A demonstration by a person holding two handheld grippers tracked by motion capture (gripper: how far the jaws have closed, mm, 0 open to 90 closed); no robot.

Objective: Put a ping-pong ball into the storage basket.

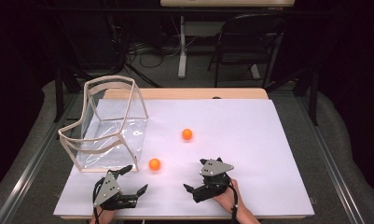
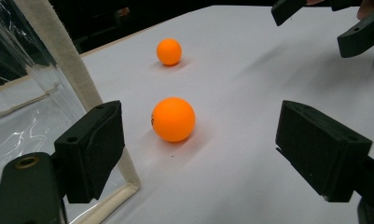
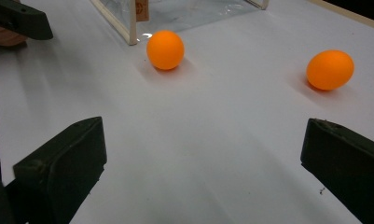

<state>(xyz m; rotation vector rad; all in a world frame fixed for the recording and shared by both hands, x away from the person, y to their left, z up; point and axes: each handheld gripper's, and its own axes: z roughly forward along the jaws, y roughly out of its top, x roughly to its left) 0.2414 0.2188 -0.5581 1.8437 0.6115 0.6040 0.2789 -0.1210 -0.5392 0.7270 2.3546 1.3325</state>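
Table (image 1: 250,140), white-topped, bearing all items below. Clear bag (image 1: 107,126), cream-trimmed, standing open at the table's left (its lower corner just beside the near ball). Left gripper (image 1: 131,179), jaws spread wide, empty, aimed at the near ball. Right gripper (image 1: 204,173), jaws likewise spread, empty, near the front edge. Near orange ball (image 1: 154,164), resting on the table ahead of the left gripper. Far orange ball (image 1: 187,134), mid-table, well apart from both grippers.

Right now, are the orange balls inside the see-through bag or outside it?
Outside. Both orange balls, the near ball and the far ball, lie on the white table beside the clear bag.
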